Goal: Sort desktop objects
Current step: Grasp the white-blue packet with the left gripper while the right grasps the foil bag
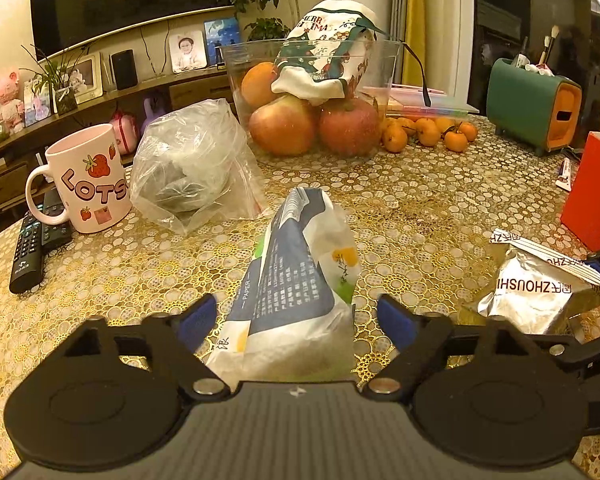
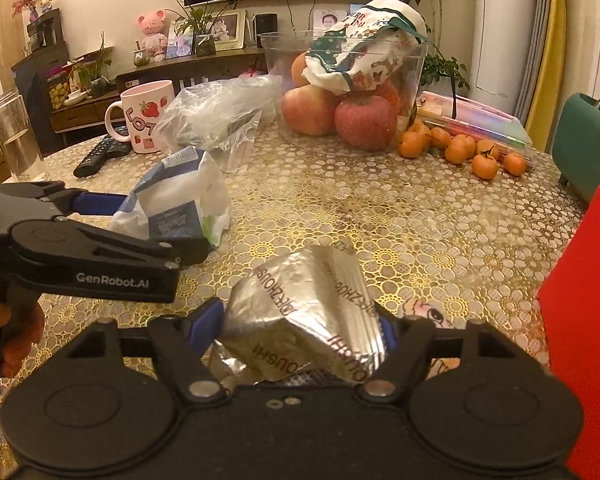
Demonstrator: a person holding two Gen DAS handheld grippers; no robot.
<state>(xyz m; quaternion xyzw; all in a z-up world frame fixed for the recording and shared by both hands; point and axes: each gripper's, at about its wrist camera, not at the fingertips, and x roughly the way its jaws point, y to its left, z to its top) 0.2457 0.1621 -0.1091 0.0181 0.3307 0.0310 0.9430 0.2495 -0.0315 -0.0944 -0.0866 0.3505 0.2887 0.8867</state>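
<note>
A white and dark-blue tissue pack (image 1: 296,280) lies on the gold floral tablecloth (image 1: 420,208). It sits between the blue-padded fingers of my left gripper (image 1: 296,304), with a small gap showing on each side, so the gripper is open. The right wrist view shows that same left gripper (image 2: 164,224) flanking the tissue pack (image 2: 180,200) from the left. A crumpled silver foil packet (image 2: 304,312) fills my right gripper (image 2: 298,308), and both pads touch its sides. The foil packet (image 1: 536,292) also lies at the right edge of the left wrist view.
Behind stand a clear bowl (image 1: 388,64) of apples with a Christmas cloth bag, loose mandarins (image 1: 428,132), a clear plastic bag (image 1: 192,160), a pink strawberry mug (image 1: 88,176) and remote controls (image 1: 32,252). A red box (image 2: 584,320) stands close on the right, a green container (image 1: 528,104) farther back.
</note>
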